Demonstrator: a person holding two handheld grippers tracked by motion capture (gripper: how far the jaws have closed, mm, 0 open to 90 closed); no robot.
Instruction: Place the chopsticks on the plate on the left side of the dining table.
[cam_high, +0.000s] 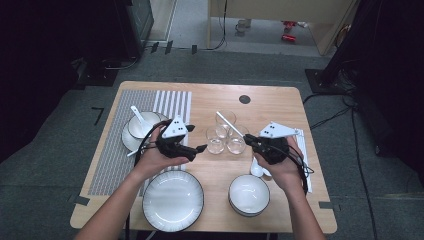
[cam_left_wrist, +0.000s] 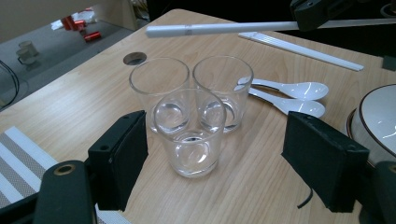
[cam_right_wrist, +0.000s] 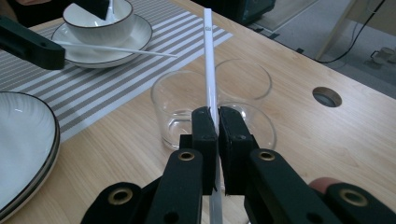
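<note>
Right gripper view: the right gripper is clamping a white chopstick above three glasses. The left gripper is standing wide open, framing the nearest glass. Keeping the chopstick raised likely avoids knocking the rims.

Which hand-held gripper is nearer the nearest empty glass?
Left. The left hand-held gripper frames that glass with open jaws; the right hand-held gripper holds a white chopstick above the glasses.

No readable text, small illegible grey mark on white chopstick
</note>
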